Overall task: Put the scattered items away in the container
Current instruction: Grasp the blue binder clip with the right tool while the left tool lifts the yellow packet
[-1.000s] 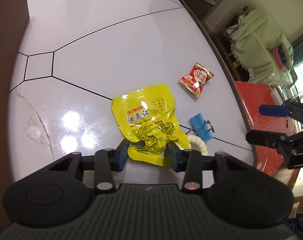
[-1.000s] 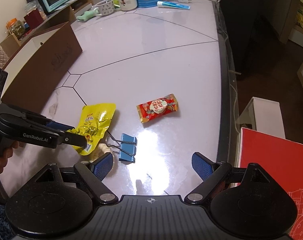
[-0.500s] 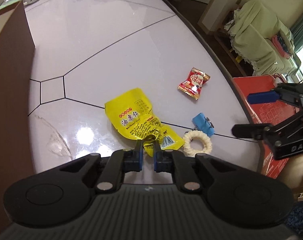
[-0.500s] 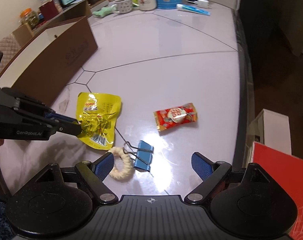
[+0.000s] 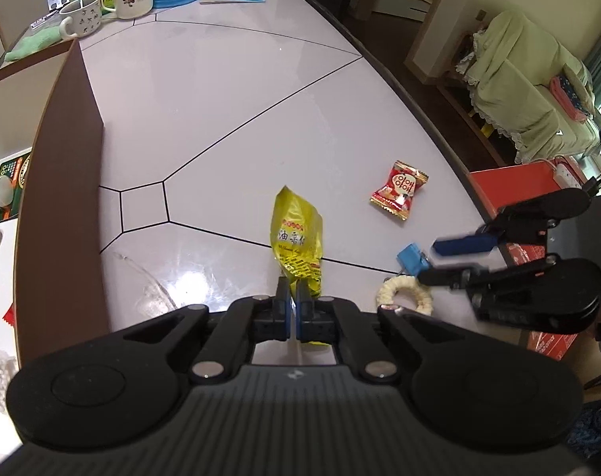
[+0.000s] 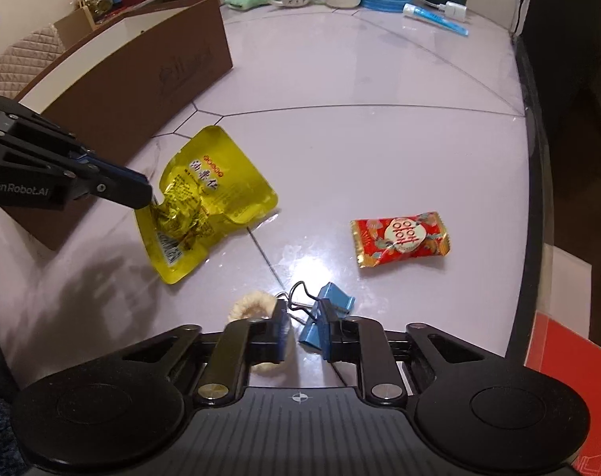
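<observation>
Left gripper (image 5: 292, 303): its two fingers are pressed together on the lower edge of the yellow pouch (image 6: 205, 202); the pouch hangs from them, tilted, and whether its far corner still touches the surface (image 6: 379, 150) I cannot tell.
Right gripper (image 6: 306, 327): the jaws are closing, with the blue clip (image 6: 324, 317) between them; the right pad is at the clip's body, but there is still a gap on the left side.
Clip: it lies on the surface near the front edge, its wire handles pointing away from the gripper.
Ring (image 6: 252, 305): pale and fluffy, just beside the clip on its left, partly under the left finger of the right gripper.
Red candy (image 6: 399, 238): flat on the surface, apart from the others, to the right of the pouch.
Box (image 6: 141, 59): brown, open, on the left side of the surface, near the pouch; some packets already lie inside.
</observation>
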Motion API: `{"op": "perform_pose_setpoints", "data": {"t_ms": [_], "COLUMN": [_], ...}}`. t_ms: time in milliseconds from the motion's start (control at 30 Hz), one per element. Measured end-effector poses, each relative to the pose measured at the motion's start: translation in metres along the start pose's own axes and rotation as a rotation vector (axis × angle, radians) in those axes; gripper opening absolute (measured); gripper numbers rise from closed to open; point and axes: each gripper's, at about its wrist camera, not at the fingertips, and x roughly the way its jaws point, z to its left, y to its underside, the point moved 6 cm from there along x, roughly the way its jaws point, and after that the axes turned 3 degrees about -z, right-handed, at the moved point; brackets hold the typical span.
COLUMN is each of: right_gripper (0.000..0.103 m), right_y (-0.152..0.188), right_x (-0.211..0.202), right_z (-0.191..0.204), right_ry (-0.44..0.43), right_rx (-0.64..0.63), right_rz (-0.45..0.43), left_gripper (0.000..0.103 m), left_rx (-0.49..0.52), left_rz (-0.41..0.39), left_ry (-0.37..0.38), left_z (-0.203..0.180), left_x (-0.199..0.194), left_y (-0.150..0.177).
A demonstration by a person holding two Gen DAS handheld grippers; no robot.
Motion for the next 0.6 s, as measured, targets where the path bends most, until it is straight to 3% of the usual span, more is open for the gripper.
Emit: {"op": "perform_pose_setpoints", "data": {"t_ms": [167,600], "right_gripper": [0.0,0.0], "right_y": [-0.004,-0.017], "right_x": [-0.009,-0.05], "right_z": [-0.001,-0.009], "right_ry": [0.037,0.04], "right_rx": [-0.035,0.038], "right_rz": [-0.064,-0.176], "left_gripper": [0.0,0.0], "left_rx": [0.003,0.0], "left_rz": [-0.005,-0.058], "left_ry": [0.001,0.009], "left_z": [0.001,0.001], "left_x": [-0.002,-0.022], "left_y": [-0.001,-0.011]}}
